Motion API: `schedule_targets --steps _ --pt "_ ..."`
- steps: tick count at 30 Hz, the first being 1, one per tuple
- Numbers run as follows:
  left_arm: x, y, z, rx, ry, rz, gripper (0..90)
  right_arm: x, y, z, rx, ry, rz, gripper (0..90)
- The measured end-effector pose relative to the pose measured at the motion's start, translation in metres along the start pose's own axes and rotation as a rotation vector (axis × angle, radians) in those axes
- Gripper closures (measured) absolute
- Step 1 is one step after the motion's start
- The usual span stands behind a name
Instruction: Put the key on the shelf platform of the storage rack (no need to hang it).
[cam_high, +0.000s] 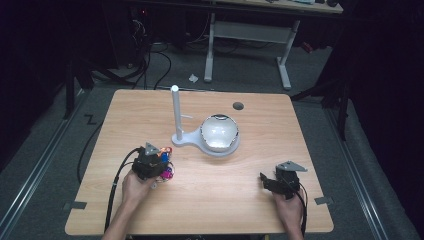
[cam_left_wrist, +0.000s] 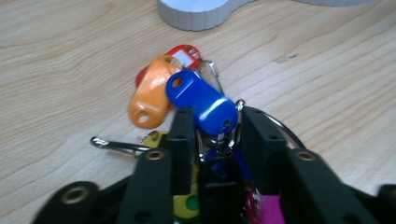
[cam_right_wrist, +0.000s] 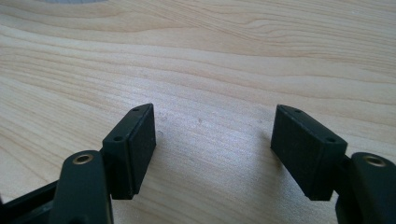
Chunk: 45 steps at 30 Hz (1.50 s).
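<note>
Dark floor and cables surround the pale wooden table (cam_high: 260, 210) where I work. Near its middle stands a white stand (cam_high: 176, 115) with an upright post, and a round white bowl (cam_high: 219, 132) sits on the stand's wide base.

My left gripper (cam_left_wrist: 211, 122) is down over a bunch of key tags (cam_left_wrist: 182, 93) lying on the table just in front of the stand's base, at the left of the high view (cam_high: 165, 167). Its jaws are closed in on the bunch: the blue tag (cam_left_wrist: 198, 100) and the metal ring (cam_left_wrist: 280, 128) behind it are pinched between the two black pads. An orange tag (cam_left_wrist: 152, 95) and a red tag (cam_left_wrist: 184, 56) fan out ahead of the jaws, flat on the wood, and a yellow tag (cam_left_wrist: 154, 138) and a pink one (cam_left_wrist: 268, 207) peek out lower down between the fingers.

My right gripper (cam_right_wrist: 212, 140) rests low over bare wood, well apart from the bunch, jaws spread wide with nothing between them. From above, it sits at the table's right front (cam_high: 267, 181).
</note>
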<state>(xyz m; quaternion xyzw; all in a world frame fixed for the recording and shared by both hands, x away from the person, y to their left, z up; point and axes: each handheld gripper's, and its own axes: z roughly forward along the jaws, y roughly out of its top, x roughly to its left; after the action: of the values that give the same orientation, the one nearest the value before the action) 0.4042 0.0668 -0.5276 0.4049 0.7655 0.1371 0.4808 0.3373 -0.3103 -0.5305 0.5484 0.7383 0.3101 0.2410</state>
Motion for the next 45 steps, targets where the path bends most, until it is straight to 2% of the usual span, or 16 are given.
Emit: schedule_targets --steps 4,5,6,9,12,13,16,24,26,27,28,29,32,38,42,45 --pt "-0.001 -0.001 0.001 -0.004 0.004 0.014 76.0 0.0 0.0 0.0 0.0 0.0 0.0 31.0" --pt "-0.002 0.0 0.001 -0.005 0.009 -0.004 76.7 0.0 0.0 0.0 0.0 0.0 0.0 31.0" --pt "-0.001 0.001 0.0 0.001 0.001 -0.001 76.7 0.0 0.0 0.0 0.0 0.0 0.0 31.0" --pt "-0.002 0.006 -0.004 0.003 -0.013 -0.049 79.7 0.0 0.0 0.0 0.0 0.0 0.0 31.0" --pt "-0.001 0.007 -0.007 -0.001 -0.032 -0.027 80.3 0.0 0.0 0.0 0.0 0.0 0.0 31.0" --pt "-0.004 0.008 -0.011 0.006 -0.041 -0.049 80.6 0.0 0.0 0.0 0.0 0.0 0.0 31.0" --pt "-0.005 0.012 -0.018 0.002 -0.071 -0.055 81.0 0.0 0.0 0.0 0.0 0.0 0.0 31.0" --pt "-0.008 0.026 -0.038 0.005 -0.115 -0.096 81.5 0.0 0.0 0.0 0.0 0.0 0.0 31.0" --pt "-0.008 0.027 -0.04 0.003 -0.121 -0.091 81.6 0.0 0.0 0.0 0.0 0.0 0.0 31.0" --pt "0.02 0.045 -0.04 0.016 -0.258 0.408 81.6 0.0 0.0 0.0 0.0 0.0 0.0 31.0" --pt "0.02 0.045 -0.04 0.016 -0.258 0.408 81.6 0.0 0.0 0.0 0.0 0.0 0.0 31.0" --pt "-0.011 0.034 -0.048 -0.007 -0.141 -0.098 81.6 0.0 0.0 0.0 0.0 0.0 0.0 31.0" --pt "-0.017 0.042 -0.059 -0.009 -0.169 -0.119 81.6 0.0 0.0 0.0 0.0 0.0 0.0 31.0" --pt "-0.024 0.05 -0.07 -0.014 -0.21 -0.118 81.7 0.0 0.0 0.0 0.0 0.0 -0.001 31.0" --pt "-0.032 0.054 -0.079 -0.01 -0.228 -0.15 81.7 0.0 0.0 0.0 0.0 0.0 0.0 31.0" --pt "-0.038 0.061 -0.088 0.009 -0.268 -0.144 81.7 0.0 0.0 0.0 0.0 0.0 0.0 31.0"
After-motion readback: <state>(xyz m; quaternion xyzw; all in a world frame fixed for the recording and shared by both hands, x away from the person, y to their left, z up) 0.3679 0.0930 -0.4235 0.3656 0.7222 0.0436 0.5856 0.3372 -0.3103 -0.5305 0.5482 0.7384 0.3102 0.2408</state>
